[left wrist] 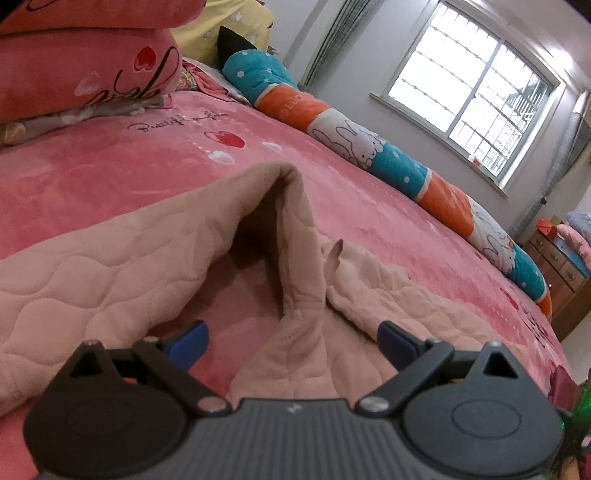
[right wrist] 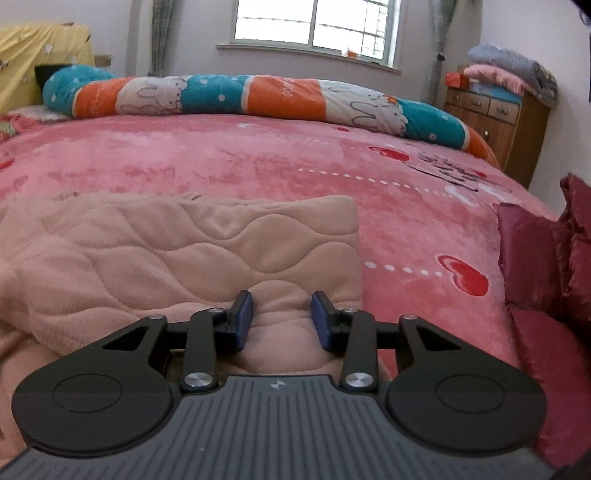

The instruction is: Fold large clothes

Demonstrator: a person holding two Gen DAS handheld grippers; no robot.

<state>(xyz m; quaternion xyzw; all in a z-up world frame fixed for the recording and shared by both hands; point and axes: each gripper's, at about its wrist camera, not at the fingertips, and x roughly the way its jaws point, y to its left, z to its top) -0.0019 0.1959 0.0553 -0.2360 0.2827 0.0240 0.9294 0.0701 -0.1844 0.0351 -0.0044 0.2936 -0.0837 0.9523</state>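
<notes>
A beige quilted garment (left wrist: 92, 266) lies rumpled on the pink bed cover (left wrist: 129, 166). In the left wrist view a raised fold (left wrist: 291, 236) of it runs down between the wide-open blue pads (left wrist: 188, 341) of my left gripper (left wrist: 291, 343), which holds nothing. In the right wrist view the garment (right wrist: 177, 251) lies as a flat folded stack with its right edge near the middle. My right gripper (right wrist: 282, 321) is open just above the stack's near edge, its pads (right wrist: 242, 319) apart and not pinching cloth.
A long teal, orange and white bolster (right wrist: 258, 96) lies along the bed's far side under the window (right wrist: 314, 22). Pink pillows (left wrist: 74, 66) are stacked at the head. A dark red padded item (right wrist: 546, 288) sits at the right. A wooden dresser (right wrist: 495, 122) stands beyond the bed.
</notes>
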